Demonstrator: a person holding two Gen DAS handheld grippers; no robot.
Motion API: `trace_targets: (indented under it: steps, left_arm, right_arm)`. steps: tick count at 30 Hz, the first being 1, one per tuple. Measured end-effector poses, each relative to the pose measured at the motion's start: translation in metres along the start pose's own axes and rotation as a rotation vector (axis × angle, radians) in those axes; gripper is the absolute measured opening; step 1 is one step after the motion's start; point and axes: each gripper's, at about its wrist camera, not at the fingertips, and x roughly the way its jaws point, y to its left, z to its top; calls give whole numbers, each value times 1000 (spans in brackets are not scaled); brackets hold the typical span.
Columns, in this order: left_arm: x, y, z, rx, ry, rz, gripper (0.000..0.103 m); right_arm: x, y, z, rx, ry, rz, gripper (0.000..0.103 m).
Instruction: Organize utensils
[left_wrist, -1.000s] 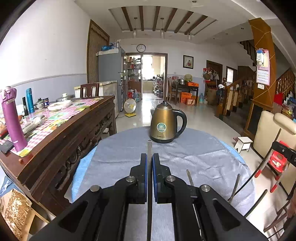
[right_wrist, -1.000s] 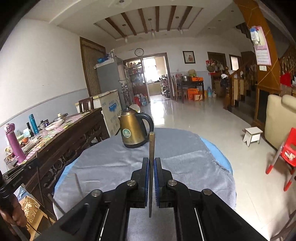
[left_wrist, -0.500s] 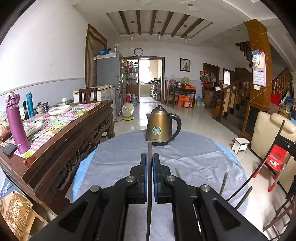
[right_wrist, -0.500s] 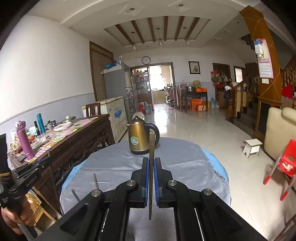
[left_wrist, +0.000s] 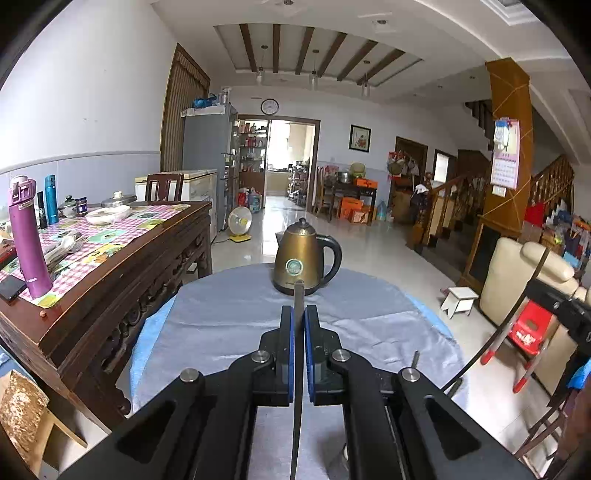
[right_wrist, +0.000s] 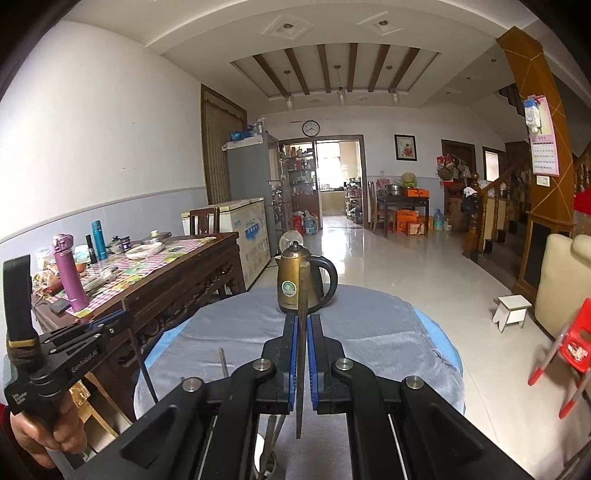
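My left gripper (left_wrist: 299, 314) is shut on a dark thin chopstick (left_wrist: 298, 295) that stands upright between its blue pads, held above the round table with the grey cloth (left_wrist: 236, 314). My right gripper (right_wrist: 303, 321) is shut on a brownish chopstick (right_wrist: 303, 288), also upright. The left gripper with its stick also shows at the left of the right wrist view (right_wrist: 110, 319); the right gripper shows at the right edge of the left wrist view (left_wrist: 554, 301). More utensil ends (right_wrist: 222, 360) poke up below the grippers; what holds them is hidden.
A brass electric kettle (left_wrist: 303, 258) stands at the far side of the round table. A dark wooden sideboard (left_wrist: 110, 258) with a purple bottle (left_wrist: 27, 236) stands to the left. A cream sofa (left_wrist: 524, 273), red chair (right_wrist: 576, 339) and white stool (left_wrist: 460, 299) are right.
Both grippers have risen with their chopsticks still clamped; the table and kettle sit lower and farther in both views. The utensil ends below show less.
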Motion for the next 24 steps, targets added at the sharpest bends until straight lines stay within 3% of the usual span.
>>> trace_targets:
  steps: [12, 24]
  left_arm:
    - [-18, -1, 5, -58, -20, -82, 5]
    - [-31, -20, 11, -44, -55, -130, 5]
  right_arm:
    - [-10, 7, -2, 17, -18, 35, 6]
    - [-17, 8, -9, 24, 1, 67, 6]
